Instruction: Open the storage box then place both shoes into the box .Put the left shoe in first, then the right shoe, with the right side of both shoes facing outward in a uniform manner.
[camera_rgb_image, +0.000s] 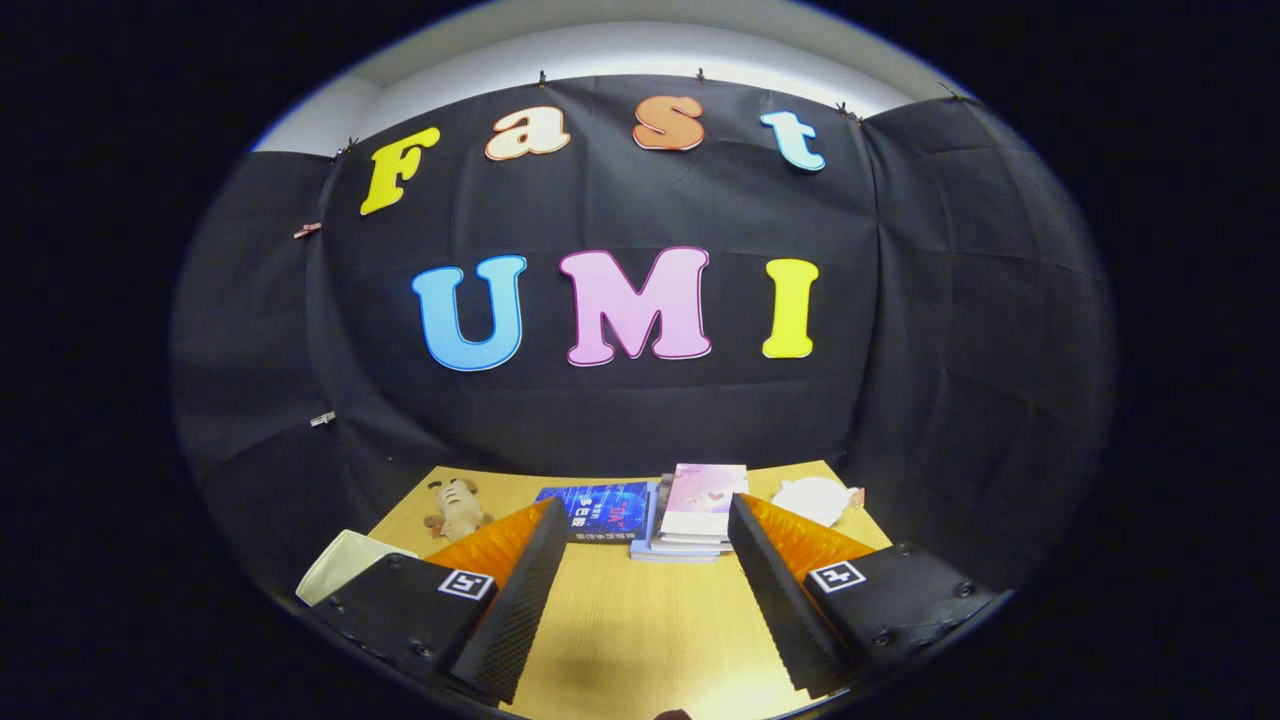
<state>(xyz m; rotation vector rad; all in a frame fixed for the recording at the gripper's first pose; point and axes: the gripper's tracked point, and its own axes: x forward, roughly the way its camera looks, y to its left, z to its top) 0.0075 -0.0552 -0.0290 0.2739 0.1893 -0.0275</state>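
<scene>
Two fingers of the gripper (640, 560) reach out over a pale wooden table (640, 640), and the jaws stand wide apart with nothing between them but bare tabletop.

Starting at the left, a white, box-like thing (335, 565) sits at the near left corner of the table, partly hidden behind the left finger; it may be the storage box, though I cannot tell for sure, nor whether it has a lid. Just beyond it, towards the back of the table, a small beige plush toy (455, 507) lies near the cloth wall, a little to the left of the left fingertip.

Moving on towards the middle, a dark blue book (600, 512) lies flat at the far side of the table, just ahead of the gap between the fingers and close to the left fingertip. Touching its right side is a short stack of books (700, 510), the top one with a pale pink cover, resting higher than the blue one.

Further right, past the right fingertip, a flat white object (815, 497) with a small pinkish bit at its right end rests near the back right corner of the table; it is too small and blurred to name with any confidence.

Behind everything hangs the black cloth wall (930, 330) of the booth, wrapping round both sides of the table, with a strip of white room wall (620, 45) above its top edge.
</scene>
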